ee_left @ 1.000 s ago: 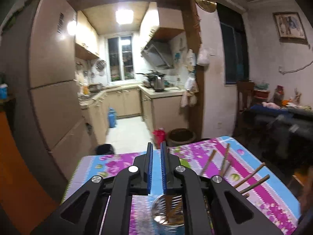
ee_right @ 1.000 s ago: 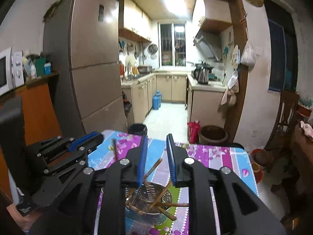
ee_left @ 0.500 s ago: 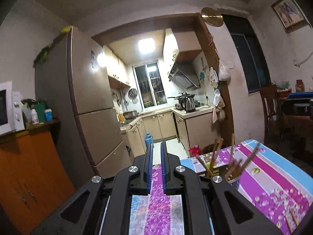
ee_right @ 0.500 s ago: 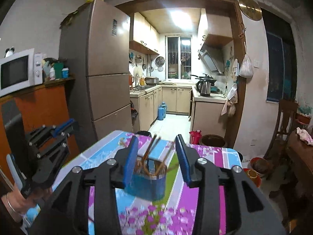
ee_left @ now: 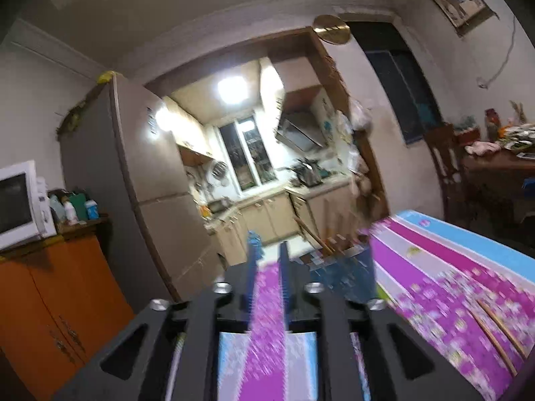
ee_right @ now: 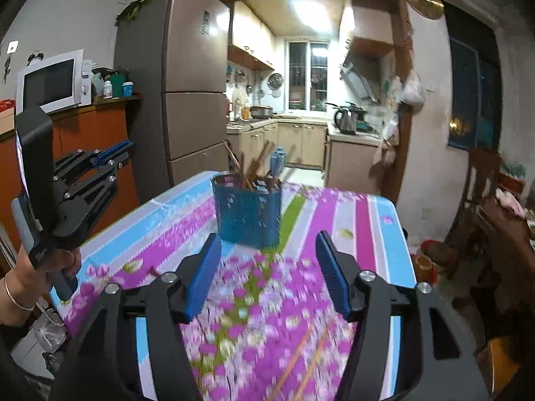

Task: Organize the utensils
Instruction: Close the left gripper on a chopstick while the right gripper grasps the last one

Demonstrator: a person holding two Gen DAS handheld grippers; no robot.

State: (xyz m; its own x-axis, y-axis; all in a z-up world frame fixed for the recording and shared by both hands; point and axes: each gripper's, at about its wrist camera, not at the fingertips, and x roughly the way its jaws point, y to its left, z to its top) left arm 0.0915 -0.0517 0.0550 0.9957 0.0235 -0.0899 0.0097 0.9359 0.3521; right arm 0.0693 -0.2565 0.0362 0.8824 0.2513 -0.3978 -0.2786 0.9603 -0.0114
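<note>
Chopsticks [ee_left: 501, 330] are lying loose on the floral tablecloth [ee_left: 444, 267] in the left wrist view, low and to the right of the left gripper [ee_left: 267, 267], their long axis running diagonally toward the lower right. Its jaws are opening, showing a narrow gap with only tablecloth between them, nothing held. The blue utensil holder [ee_left: 347, 270] is standing just right of the fingertips, with more chopsticks sticking out of it.

Seen from the right wrist, the right gripper [ee_right: 267, 257] is opening wide and gripping nothing. Two loose chopsticks [ee_right: 307, 357] are lying on the cloth below and slightly right of centre between the jaws, running roughly along the line the gripper is pointing. The holder [ee_right: 247, 210] is standing ahead, apart from the fingertips. This view is also showing the left gripper [ee_right: 113, 153], carried by a hand [ee_right: 40, 267] off the table's left edge, well away from the loose pair.

The right gripper appears nearer, and its wide jaws are already straddling the sticks' line, so a forward dip looks like the likelier pickup. Blur is hiding whether the sticks are touching each other.
</note>
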